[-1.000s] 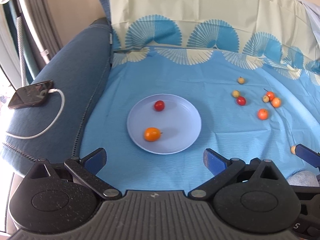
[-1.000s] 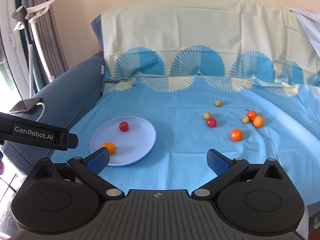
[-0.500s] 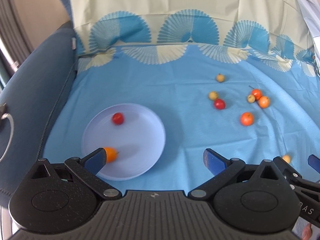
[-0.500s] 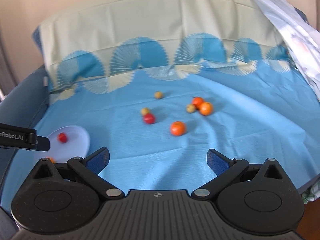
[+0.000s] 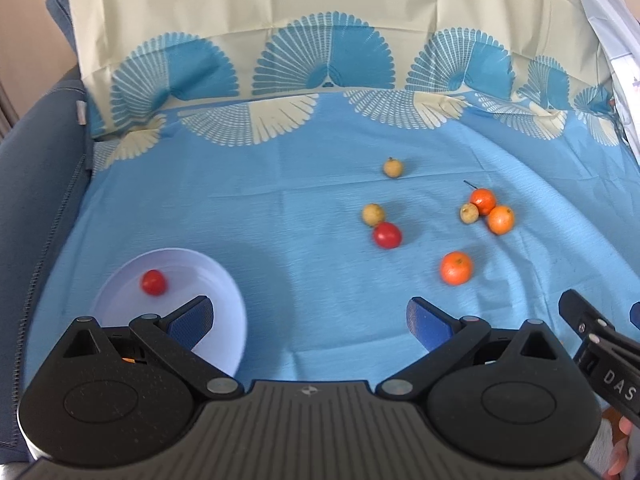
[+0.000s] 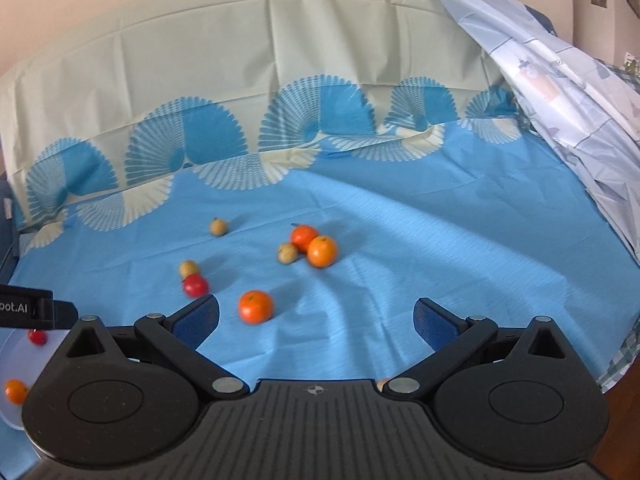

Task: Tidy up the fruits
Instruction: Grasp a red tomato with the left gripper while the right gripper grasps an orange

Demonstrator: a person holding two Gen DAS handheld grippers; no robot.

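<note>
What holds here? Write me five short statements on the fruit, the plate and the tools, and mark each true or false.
1. A red fruit lies on the plate. True.
2. The left tool grips an orange. False: it is open and empty.
3. Three oranges lie on the cloth off the plate. True: one alone, two by a yellowish fruit.
4. The plate is green. False: it is pale lilac.
5. The right tool is shut. False: its jaws stand wide apart.
</note>
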